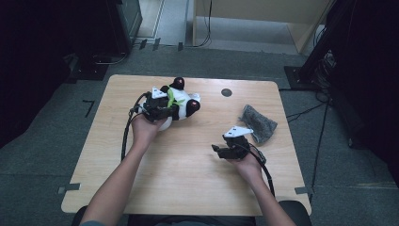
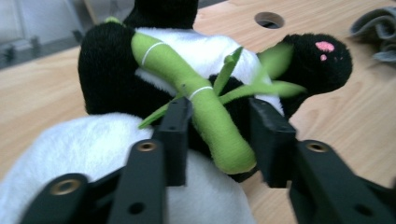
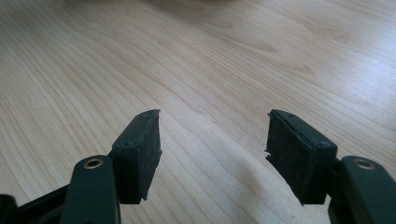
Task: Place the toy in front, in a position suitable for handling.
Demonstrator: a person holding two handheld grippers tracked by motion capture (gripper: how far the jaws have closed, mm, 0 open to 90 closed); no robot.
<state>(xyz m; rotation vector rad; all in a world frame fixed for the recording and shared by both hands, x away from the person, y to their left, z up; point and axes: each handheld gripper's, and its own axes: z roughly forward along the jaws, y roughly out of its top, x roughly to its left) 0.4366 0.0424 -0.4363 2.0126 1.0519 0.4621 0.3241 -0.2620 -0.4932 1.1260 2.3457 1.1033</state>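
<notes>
Left gripper (image 2: pixel 219 135): black two-jaw tool held in the person's left hand (image 1: pixel 143 127), at the left half of the table (image 1: pixel 188 188). In the left gripper view its jaws stand either side of a green bamboo stalk (image 2: pixel 205 109) sewn to the front of a plush panda (image 2: pixel 112 74); they appear to press on the stalk and the black fur behind it, though the left pad's contact is partly hidden by a leaf, so the clamp is probable rather than certain.

Plush panda: black and white soft toy, lying on its side at the far left-centre of the table in the high view (image 1: pixel 181 101), one black limb with a pink patch (image 2: pixel 322 49) pointing away from the gripper. White belly fur fills the lower left of the left gripper view. Green leaves fan out from the stalk.

Right gripper (image 3: pixel 212 149): same pattern, held in the right hand (image 1: pixel 247 165) at the right-centre of the table, well apart from the panda. Jaws stand apart with bare wood between them. Grey three-cornered plate on top in the high view (image 1: pixel 235 148).

Grey cloth (image 1: pixel 259 123): crumpled, on the table just beyond the right gripper, near the right edge.

Round hole (image 1: pixel 226 92): dark grommet opening in the tabletop, near the far edge, between panda and cloth.

Table: light wood grain, rounded corners, standing on grey carpet.
</notes>
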